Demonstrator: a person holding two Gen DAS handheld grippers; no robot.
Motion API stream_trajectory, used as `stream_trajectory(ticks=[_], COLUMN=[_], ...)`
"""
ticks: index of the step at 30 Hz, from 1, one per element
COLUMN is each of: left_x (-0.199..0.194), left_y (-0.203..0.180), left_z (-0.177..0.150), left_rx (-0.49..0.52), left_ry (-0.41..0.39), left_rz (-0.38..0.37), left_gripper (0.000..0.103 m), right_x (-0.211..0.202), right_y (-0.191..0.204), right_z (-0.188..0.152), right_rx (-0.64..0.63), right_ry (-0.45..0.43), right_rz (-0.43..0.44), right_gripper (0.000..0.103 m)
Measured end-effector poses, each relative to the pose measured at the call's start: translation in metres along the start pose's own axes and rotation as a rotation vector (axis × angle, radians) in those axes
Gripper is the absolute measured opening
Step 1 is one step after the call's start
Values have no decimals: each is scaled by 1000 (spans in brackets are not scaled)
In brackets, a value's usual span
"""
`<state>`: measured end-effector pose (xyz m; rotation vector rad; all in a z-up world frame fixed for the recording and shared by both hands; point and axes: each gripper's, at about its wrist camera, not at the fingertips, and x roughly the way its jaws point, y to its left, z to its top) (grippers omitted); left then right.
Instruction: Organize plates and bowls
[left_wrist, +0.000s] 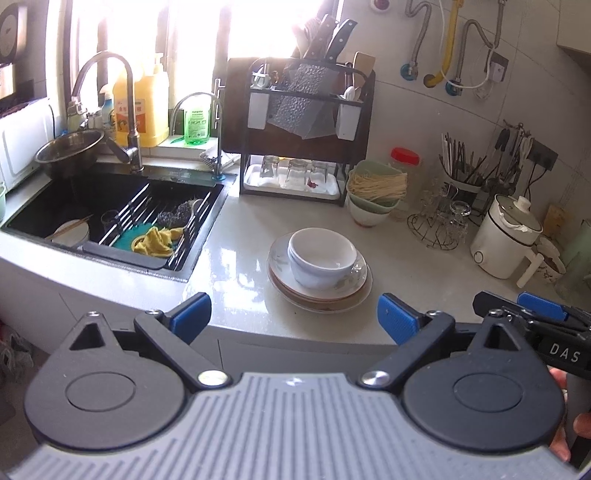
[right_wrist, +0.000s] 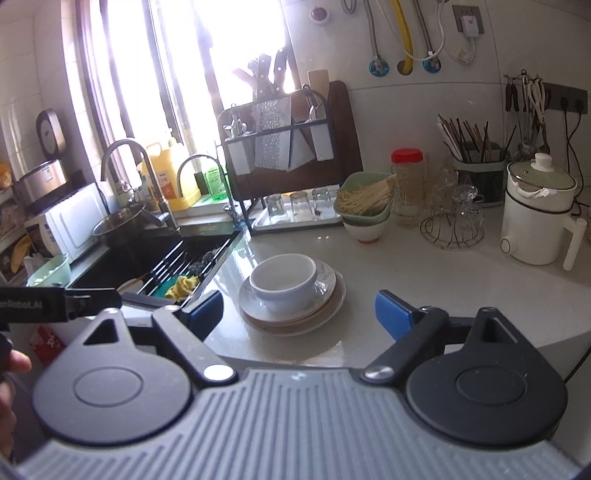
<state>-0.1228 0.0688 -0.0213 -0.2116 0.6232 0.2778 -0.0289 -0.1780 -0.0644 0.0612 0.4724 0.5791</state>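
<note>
Two nested white bowls (left_wrist: 321, 258) (right_wrist: 282, 282) sit on a stack of plates (left_wrist: 354, 291) (right_wrist: 332, 299) on the pale counter, right of the sink. My left gripper (left_wrist: 293, 317) hangs open in front of the counter's edge, short of the stack, nothing between its blue pads. My right gripper (right_wrist: 299, 314) is open too, just short of the plates, empty. The right gripper's tip (left_wrist: 524, 308) shows at the right edge of the left wrist view. Another white bowl (left_wrist: 72, 232) with chopsticks lies in the sink.
The black sink (left_wrist: 110, 206) holds a roll-up rack, a scrubber and a yellow cloth (left_wrist: 159, 240). Behind the stack: a dish rack with glasses (left_wrist: 291, 173), green bowls with noodles (left_wrist: 376, 188), a jar, a wire glass stand (left_wrist: 439, 221) and a white electric pot (left_wrist: 506, 236).
</note>
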Motion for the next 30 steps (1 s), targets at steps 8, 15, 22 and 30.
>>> stream_trajectory(ticks=[8, 15, 22, 30], left_x=[13, 17, 17, 11], left_y=[-2, -5, -10, -12], left_z=[0, -3, -10, -16], left_rx=[9, 11, 20, 7], left_ry=[15, 3, 0, -11], left_rz=[-26, -12, 4, 0], left_gripper=[98, 98, 98, 98], right_x=[-1, -2, -3, -10], right_y=[-2, -6, -8, -10], right_z=[-5, -8, -11, -12], right_rx=[-8, 0, 0, -1], right_ry=[9, 9, 13, 18], right_rz=[-17, -19, -20, -14], right_gripper=[90, 91, 90, 90])
